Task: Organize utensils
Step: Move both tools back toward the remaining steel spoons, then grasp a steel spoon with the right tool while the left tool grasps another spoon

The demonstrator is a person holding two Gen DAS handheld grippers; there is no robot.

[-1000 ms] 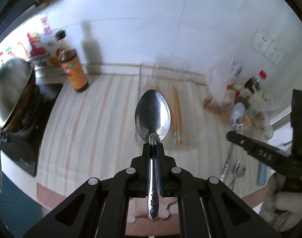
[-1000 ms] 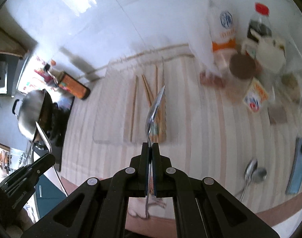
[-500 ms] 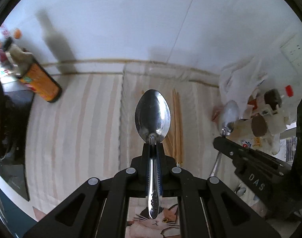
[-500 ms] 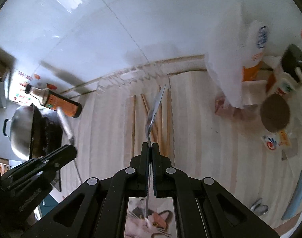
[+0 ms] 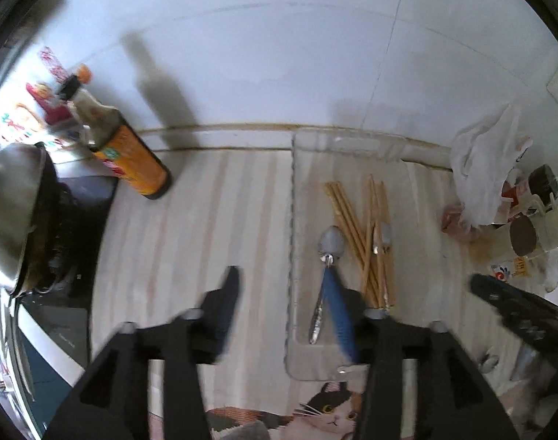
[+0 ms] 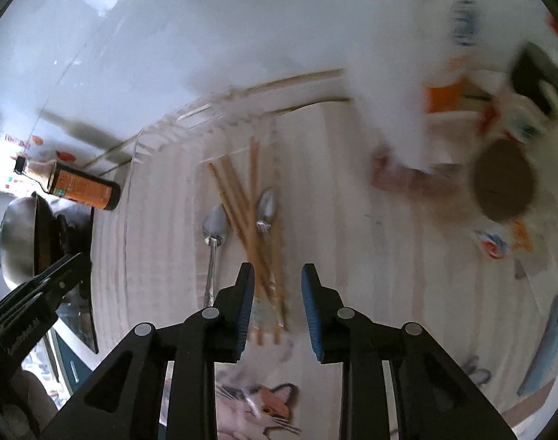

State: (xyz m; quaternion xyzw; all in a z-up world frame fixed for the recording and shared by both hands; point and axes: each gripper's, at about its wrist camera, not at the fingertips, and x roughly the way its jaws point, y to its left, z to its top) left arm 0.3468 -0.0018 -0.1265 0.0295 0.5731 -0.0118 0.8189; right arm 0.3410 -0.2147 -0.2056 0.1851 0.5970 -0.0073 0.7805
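Note:
A clear tray (image 5: 300,363) (image 6: 132,168) lies on the striped counter. In it are several wooden chopsticks (image 5: 352,220) (image 6: 238,198) and two steel spoons. One spoon (image 5: 324,275) (image 6: 214,242) lies left of the chopsticks. The other spoon (image 5: 383,238) (image 6: 267,209) lies among the chopsticks. My left gripper (image 5: 284,289) is open and empty above the tray's near left side. My right gripper (image 6: 277,282) is open and empty above the near ends of the chopsticks.
A sauce bottle (image 5: 128,154) (image 6: 73,187) stands at the back left beside a wok (image 5: 11,212) (image 6: 18,238) on a black stove. Plastic bags, jars and packets (image 5: 498,190) (image 6: 498,146) crowd the back right. A cat-print mat (image 5: 315,414) lies at the near edge.
Both grippers held a spoon half a second ago. Both have opened, and the two spoons now lie in the tray by the chopsticks.

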